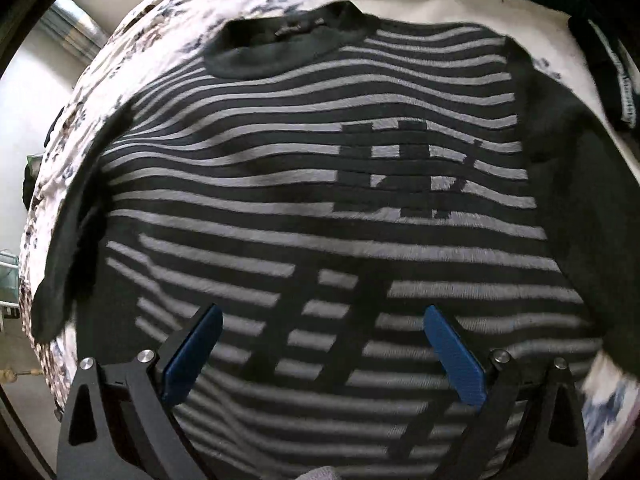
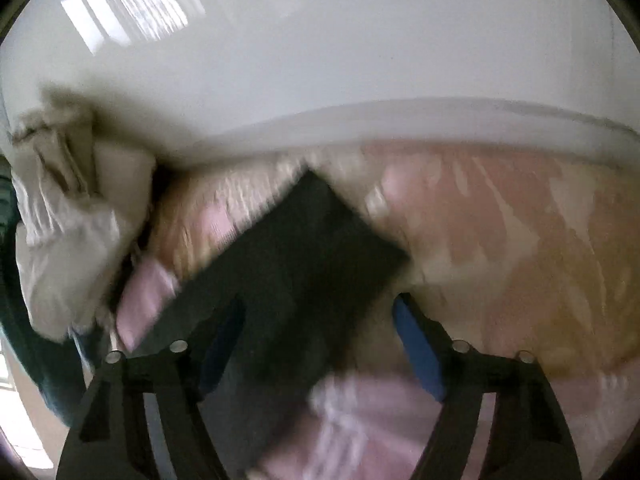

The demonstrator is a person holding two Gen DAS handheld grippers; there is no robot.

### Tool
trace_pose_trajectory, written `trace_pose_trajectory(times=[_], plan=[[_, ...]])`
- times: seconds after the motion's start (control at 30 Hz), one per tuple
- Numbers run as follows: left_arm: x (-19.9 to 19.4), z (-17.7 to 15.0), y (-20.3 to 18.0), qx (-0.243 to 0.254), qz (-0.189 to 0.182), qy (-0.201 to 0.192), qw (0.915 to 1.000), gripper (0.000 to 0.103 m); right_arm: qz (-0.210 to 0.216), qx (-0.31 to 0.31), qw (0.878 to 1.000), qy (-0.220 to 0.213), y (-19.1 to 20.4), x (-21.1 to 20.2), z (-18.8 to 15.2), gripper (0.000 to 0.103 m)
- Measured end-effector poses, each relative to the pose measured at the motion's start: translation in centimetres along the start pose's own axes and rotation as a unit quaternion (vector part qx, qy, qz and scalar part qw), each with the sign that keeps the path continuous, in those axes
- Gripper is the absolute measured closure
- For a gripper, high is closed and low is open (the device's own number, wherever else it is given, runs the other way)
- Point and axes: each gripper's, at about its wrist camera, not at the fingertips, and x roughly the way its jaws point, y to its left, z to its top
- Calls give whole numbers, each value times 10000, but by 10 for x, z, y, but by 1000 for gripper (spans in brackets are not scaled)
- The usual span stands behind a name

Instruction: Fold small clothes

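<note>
A black sweater with grey stripes [image 1: 312,184] lies flat on a floral bedsheet [image 1: 80,128], collar at the far left, sleeves spread to both sides. My left gripper [image 1: 322,316] hovers over the sweater's lower part, blue pads wide apart, holding nothing. In the blurred right wrist view, a dark sleeve [image 2: 288,248] lies on pink and cream bedding [image 2: 520,240]. My right gripper [image 2: 320,312] is open above it, the left finger over the dark cloth, the right pad [image 2: 420,352] beside it.
A white wall [image 2: 320,60] rises behind the bed. A white crumpled pillow or cloth [image 2: 68,240] lies at the left. Dark garments [image 1: 616,80] lie at the bed's far right and top edge. The bed's left edge drops to the floor.
</note>
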Motion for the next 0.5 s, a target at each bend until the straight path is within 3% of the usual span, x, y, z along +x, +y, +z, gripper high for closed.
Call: trace_pose_trajectory(times=[0.03, 0.13, 0.23, 0.37, 0.5], plan=[[2, 2, -2, 22, 2, -7, 10000, 0, 67, -76, 9999, -19, 5, 3, 2, 54], [3, 9, -6, 99, 23, -99, 9999, 0, -131, -207, 9997, 32, 20, 11, 8, 95], [-1, 14, 3, 53, -36, -172, 9998, 0, -155, -550, 9982, -174, 47, -10, 13, 95], [-8, 16, 27, -101, -136, -248, 9995, 0, 120, -1218, 9914, -475, 97, -63, 7, 96], [-15, 10, 66, -295, -162, -306, 9990, 0, 602, -1997, 9757, -666, 168, -133, -30, 96]])
